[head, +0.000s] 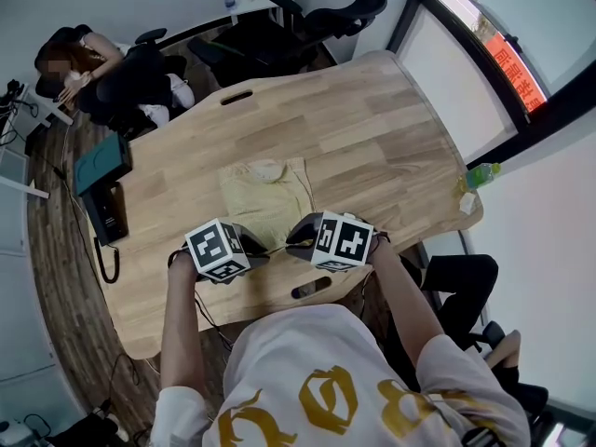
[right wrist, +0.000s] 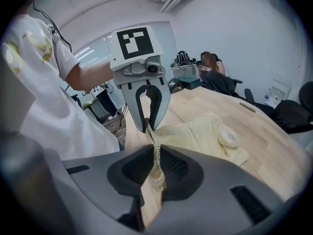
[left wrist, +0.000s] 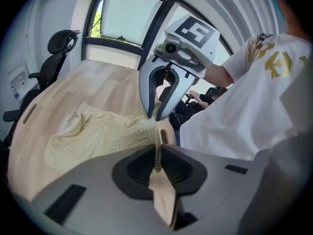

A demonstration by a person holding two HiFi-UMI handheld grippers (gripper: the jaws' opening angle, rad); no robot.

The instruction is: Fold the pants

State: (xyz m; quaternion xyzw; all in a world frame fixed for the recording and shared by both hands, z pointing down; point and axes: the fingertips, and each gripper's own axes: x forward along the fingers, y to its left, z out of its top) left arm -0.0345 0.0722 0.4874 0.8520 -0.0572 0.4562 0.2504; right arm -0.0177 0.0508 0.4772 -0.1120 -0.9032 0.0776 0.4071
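Observation:
Pale yellow pants (head: 264,196) lie crumpled on the wooden table (head: 372,128), their near edge lifted off it. My left gripper (head: 250,246) and right gripper (head: 303,233) hover side by side over the table's near edge, each shut on that hem. In the left gripper view the pants (left wrist: 93,131) run down into my left gripper (left wrist: 157,153), and the right gripper (left wrist: 157,115) pinches the same edge just beyond. In the right gripper view the cloth (right wrist: 205,131) is clamped in my right gripper (right wrist: 155,163), with the left gripper (right wrist: 146,127) gripping close ahead.
A green bottle (head: 480,174) stands at the table's right edge. A teal box (head: 101,163) and a black desk phone (head: 108,214) sit at its left side. A seated person (head: 112,77) and black office chairs (head: 307,21) are beyond the far end.

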